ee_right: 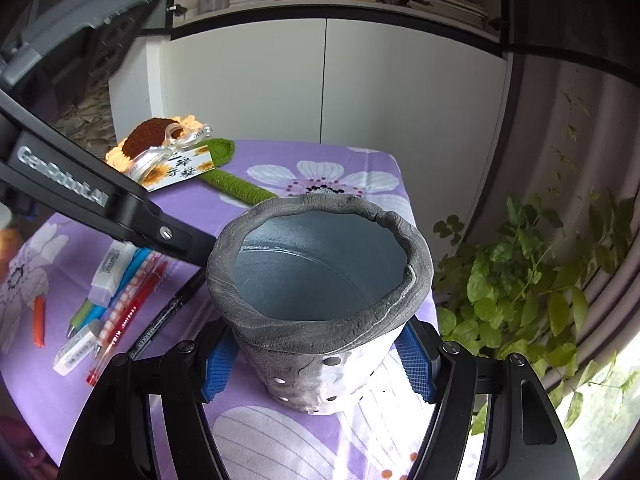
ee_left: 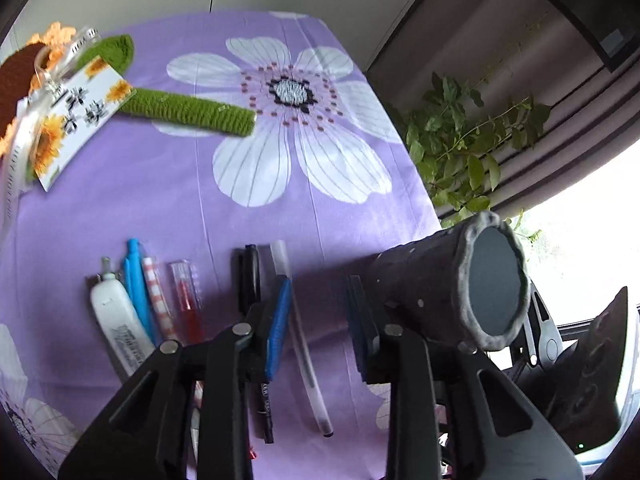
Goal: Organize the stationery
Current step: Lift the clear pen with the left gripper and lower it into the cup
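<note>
My right gripper [ee_right: 318, 364] pinches the grey pen holder [ee_right: 320, 292] by its perforated body, tilted mouth-up and empty; my left gripper [ee_left: 322, 328] stands spread above the pens, holding nothing; between its pads lie a black marker [ee_left: 252, 280] and a clear pen [ee_left: 298, 332], the marker just under the left pad; I judge the next pick is one of these, so I should drop straight, close on the barrel's middle, and keep the neighbour out; left of the marker sit a red pen [ee_left: 188, 300], checked pen [ee_left: 158, 296], blue pen [ee_left: 138, 288] and correction tape [ee_left: 116, 320], packed close; the tablecloth [ee_left: 200, 184] ahead is open, its edge and a plant [ee_left: 464, 140] to my right
</note>
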Available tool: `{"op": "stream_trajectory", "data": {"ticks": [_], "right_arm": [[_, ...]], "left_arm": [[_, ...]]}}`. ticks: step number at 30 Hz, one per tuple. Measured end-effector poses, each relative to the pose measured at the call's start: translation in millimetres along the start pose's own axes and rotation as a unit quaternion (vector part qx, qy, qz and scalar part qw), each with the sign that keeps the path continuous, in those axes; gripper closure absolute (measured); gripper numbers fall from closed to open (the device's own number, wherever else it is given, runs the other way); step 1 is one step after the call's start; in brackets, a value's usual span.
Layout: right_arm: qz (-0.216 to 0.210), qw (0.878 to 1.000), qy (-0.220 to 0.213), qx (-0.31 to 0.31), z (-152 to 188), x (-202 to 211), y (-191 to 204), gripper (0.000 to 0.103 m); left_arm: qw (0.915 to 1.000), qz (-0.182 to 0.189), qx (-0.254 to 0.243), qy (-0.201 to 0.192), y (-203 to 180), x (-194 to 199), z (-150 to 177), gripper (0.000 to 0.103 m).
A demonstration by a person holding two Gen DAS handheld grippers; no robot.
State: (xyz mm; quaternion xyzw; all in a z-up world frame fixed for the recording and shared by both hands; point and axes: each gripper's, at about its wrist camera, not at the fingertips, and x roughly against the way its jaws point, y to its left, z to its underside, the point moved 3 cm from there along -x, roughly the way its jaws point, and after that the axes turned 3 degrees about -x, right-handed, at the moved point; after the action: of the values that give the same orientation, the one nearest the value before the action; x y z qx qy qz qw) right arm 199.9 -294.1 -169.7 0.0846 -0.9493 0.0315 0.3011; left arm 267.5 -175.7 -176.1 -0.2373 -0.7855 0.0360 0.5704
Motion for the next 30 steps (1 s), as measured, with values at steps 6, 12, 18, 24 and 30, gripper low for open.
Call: {"op": "stream_trajectory", "data": {"ticks": [6, 12, 18, 24, 30], "right_arm": [[-0.005, 1.000, -0.006, -0.008, 2.9, 0.3, -1.4, 0.031], [-0.005, 1.000, -0.009, -0.010, 4.3, 1.5, -0.7, 0.031], [-0.005, 1.000, -0.009, -0.012, 5.4, 1.3, 0.2, 0.031], [-0.007, 1.000, -0.010, -0.013, 5.4, 1.7, 0.5, 0.031], [-0.014, 1.000, -0.009, -0.010, 5.5, 2.3, 2.1, 0.031]], "left_arm": [[0.9991, -0.023, 0.030, 0.019, 12.5, -15.9, 1.9, 0.076], [0.9980, -0.060, 0.018, 0.007, 8.5, -23.5, -9.9, 0.069], [0.9975, -0.069, 0.000, 0.011, 6.2, -26.0, -5.5, 0.095], [0.9966, -0.054, -0.005, -0.063, 6.3, 37.8, -5.6, 0.096], [0.9828, -0.005, -0.049, -0.178, -30.3, 127.2, -6.5, 0.096]]}}
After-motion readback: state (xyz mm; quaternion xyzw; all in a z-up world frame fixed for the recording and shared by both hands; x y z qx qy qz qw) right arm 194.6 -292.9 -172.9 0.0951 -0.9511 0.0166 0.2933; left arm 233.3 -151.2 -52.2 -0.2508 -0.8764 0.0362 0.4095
